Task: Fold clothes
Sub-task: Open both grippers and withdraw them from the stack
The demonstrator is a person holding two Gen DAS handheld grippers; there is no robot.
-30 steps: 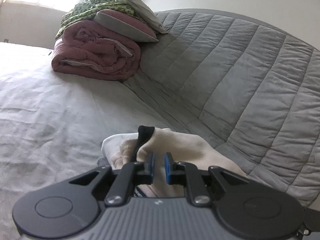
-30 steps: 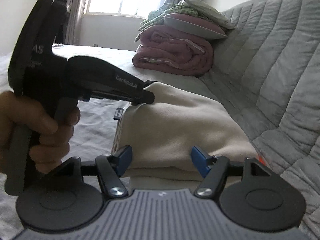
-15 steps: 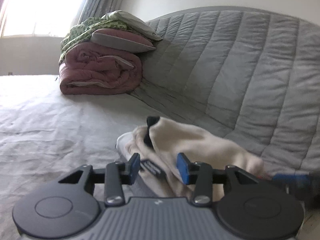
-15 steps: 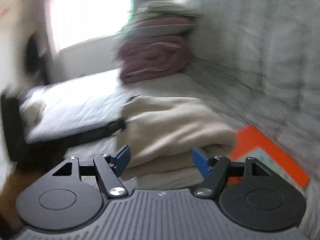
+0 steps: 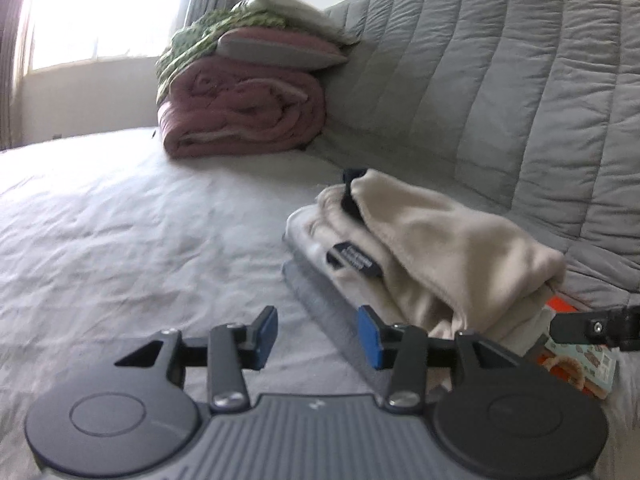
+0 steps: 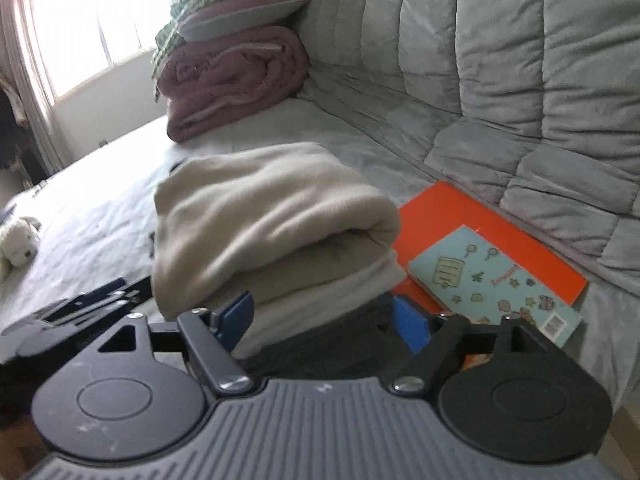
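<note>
Folded cream garment lies on the bed sheet, beside the orange book. Soft, light, likely slumps; best pinched at a folded edge. Left gripper opening, nothing between. Right gripper opening around the garment's end, seemingly not pressing.

Cream fleece garment, folded into a thick, loose bundle of several layers, lying on the pale bed sheet near the grey quilted backrest. Top layer rolls over in a soft rounded fold; a dark label and a dark collar or trim piece show at one side. One end overlaps an orange book.
</note>
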